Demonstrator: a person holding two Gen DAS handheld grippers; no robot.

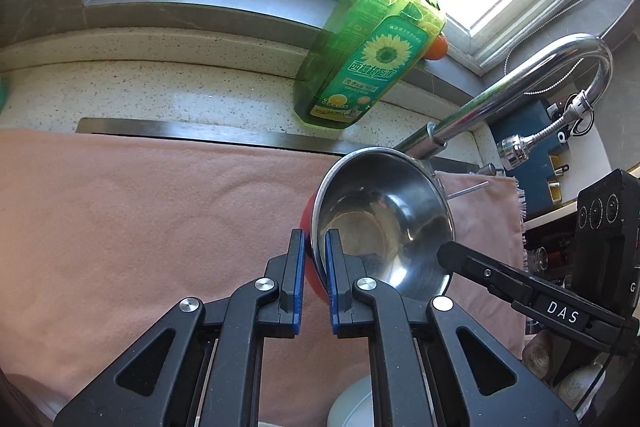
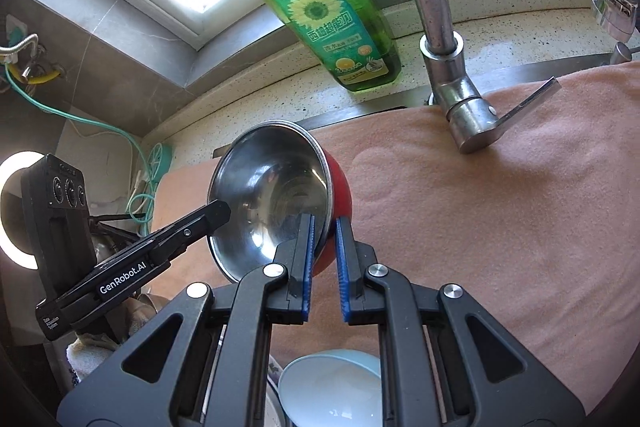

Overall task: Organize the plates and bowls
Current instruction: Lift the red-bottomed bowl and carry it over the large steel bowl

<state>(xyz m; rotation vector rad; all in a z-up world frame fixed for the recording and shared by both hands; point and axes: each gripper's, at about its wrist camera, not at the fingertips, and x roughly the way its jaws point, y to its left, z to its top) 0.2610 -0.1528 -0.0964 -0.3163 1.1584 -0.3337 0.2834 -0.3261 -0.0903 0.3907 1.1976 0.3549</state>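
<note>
Above the pink towel that covered the sink area, a steel bowl with a red outside was held tilted on edge between both tools. The left gripper was clamped on the bowl's rim, one pad inside and one on the red wall; the right gripper pinched the opposite rim the same way. A pale blue bowl sat near the bottom of the right wrist view, below the grippers, apparently with other dishes, though little of them showed. Far behind stood a green detergent bottle and the faucet. Judging from this, the sorting seemed only partway: this bowl was in transit, not yet set down.
</note>
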